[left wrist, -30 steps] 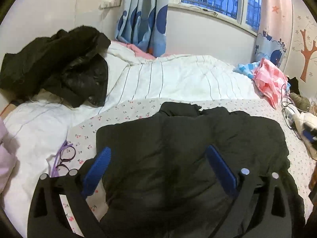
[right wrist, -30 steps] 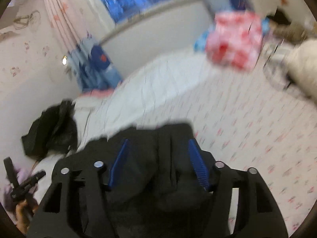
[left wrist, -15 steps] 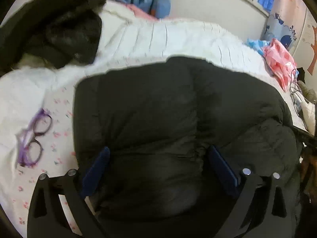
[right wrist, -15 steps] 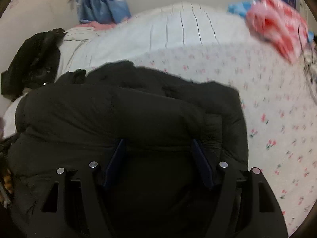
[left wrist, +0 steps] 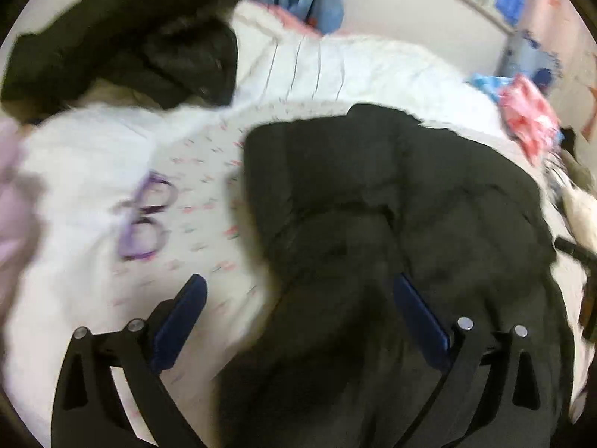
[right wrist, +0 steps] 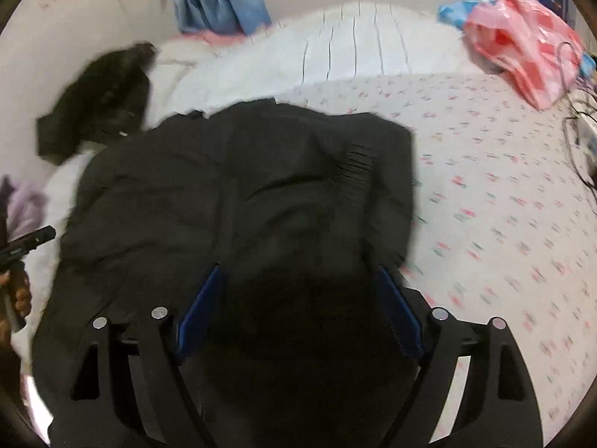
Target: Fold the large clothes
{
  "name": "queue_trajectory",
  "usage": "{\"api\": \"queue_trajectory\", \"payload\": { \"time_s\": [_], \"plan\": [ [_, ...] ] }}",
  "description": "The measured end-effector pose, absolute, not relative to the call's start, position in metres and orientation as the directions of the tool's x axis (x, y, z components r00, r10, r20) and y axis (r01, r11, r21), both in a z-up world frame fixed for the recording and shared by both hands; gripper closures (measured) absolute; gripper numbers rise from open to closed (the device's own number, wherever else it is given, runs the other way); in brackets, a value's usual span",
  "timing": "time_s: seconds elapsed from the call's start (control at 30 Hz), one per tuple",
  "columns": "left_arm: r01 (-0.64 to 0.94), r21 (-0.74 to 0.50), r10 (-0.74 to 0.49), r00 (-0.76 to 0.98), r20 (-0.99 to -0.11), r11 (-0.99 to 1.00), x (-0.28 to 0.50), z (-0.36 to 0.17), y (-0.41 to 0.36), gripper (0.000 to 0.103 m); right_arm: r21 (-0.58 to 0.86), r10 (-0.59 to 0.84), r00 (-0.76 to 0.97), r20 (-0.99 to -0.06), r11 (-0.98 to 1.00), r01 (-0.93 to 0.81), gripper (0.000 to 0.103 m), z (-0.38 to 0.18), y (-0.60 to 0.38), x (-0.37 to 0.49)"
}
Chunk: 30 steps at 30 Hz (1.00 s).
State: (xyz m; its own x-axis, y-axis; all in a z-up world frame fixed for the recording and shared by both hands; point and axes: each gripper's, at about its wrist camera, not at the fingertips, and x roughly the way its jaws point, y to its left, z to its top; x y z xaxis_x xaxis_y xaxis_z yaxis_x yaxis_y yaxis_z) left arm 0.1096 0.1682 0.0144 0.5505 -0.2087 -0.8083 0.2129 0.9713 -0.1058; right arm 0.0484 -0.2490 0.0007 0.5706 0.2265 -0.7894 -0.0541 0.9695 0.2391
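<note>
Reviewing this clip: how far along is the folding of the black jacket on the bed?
Early to mid. Done: the black puffer jacket lies on the floral sheet, a ribbed cuff turned onto its body. In hand: nothing clearly; left gripper and right gripper are wide open over it. Left: it looks bunched, not compact; a second dark garment waits.

Black jacket (left wrist: 403, 201) now folded over, L gripper (left wrist: 298, 298) shifted left, off jacket

Left gripper (left wrist: 298, 295) jaws spread wide; right gripper (right wrist: 298, 283) likewise (blue pads parted).
</note>
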Motion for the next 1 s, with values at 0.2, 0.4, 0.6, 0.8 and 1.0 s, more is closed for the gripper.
{"api": "queue_trajectory", "payload": {
  "time_s": [0.2,0.4,0.6,0.8,1.0],
  "plan": [
    [0.248,-0.14,-0.249,0.492,-0.834,0.959,0.004,0.013,0.224,0.007,0.413,0.391,0.44,-0.809,0.909,-0.048,0.023,-0.01,-0.299,-0.055],
    [0.195,-0.299,-0.352,0.365,-0.862,0.934,-0.064,-0.036,0.258,0.007,0.588,0.56,0.311,-0.768,0.809,-0.004,0.023,-0.048,-0.304,-0.134],
    [0.122,-0.569,-0.578,0.269,-0.77,0.814,-0.103,-0.06,0.274,0.007,0.687,0.667,0.225,-0.711,0.727,0.016,0.021,-0.062,-0.286,-0.164],
    [0.126,-0.531,-0.545,0.243,-0.802,0.838,-0.124,-0.064,0.263,0.015,0.719,0.718,0.113,-0.686,0.694,-0.044,0.022,-0.063,-0.262,-0.184],
    [0.096,-0.559,-0.559,0.301,-0.772,0.824,-0.131,-0.042,0.258,0.087,0.732,0.716,0.309,-0.626,0.676,-0.086,0.095,-0.036,-0.249,-0.191]
  ]
}}
